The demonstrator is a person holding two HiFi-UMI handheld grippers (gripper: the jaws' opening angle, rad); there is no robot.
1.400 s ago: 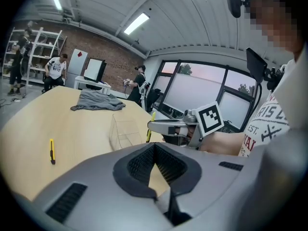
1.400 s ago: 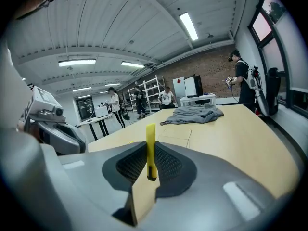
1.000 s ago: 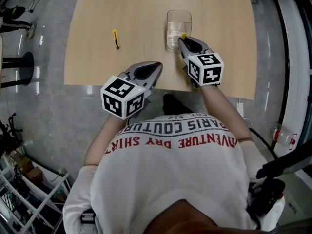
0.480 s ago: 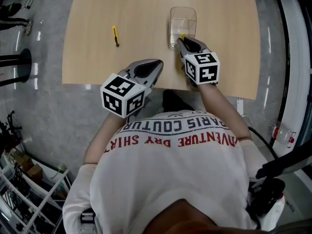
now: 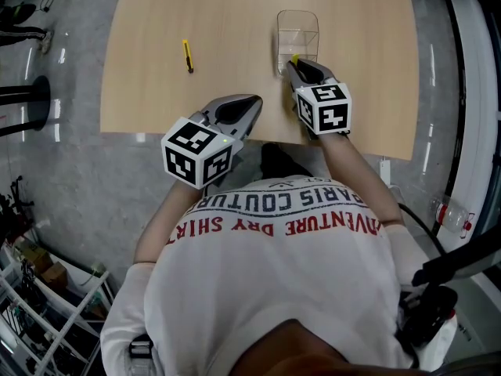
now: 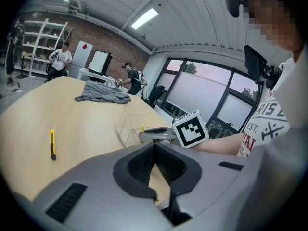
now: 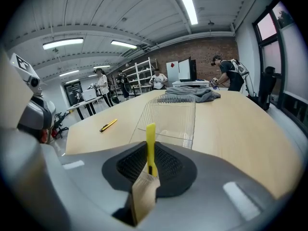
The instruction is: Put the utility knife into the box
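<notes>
My right gripper (image 5: 295, 61) is shut on a yellow utility knife (image 7: 150, 146), whose tip sticks up out of the jaws. It hovers at the near end of the clear plastic box (image 5: 297, 14), which stands empty on the wooden table (image 5: 235, 22). In the right gripper view the box (image 7: 171, 117) is straight ahead, just past the knife. A second yellow utility knife (image 5: 188, 56) lies flat on the table to the left. My left gripper (image 5: 252, 105) is shut and empty near the table's front edge, well short of that knife (image 6: 52, 144).
A grey cloth (image 7: 190, 96) lies at the table's far end. People, shelves and desks stand in the room beyond. The table's front edge (image 5: 258, 141) runs just under both grippers, with grey floor around it.
The head view has shifted slightly. Both grippers hold almost the same places, and the right one stays shut on the knife.
</notes>
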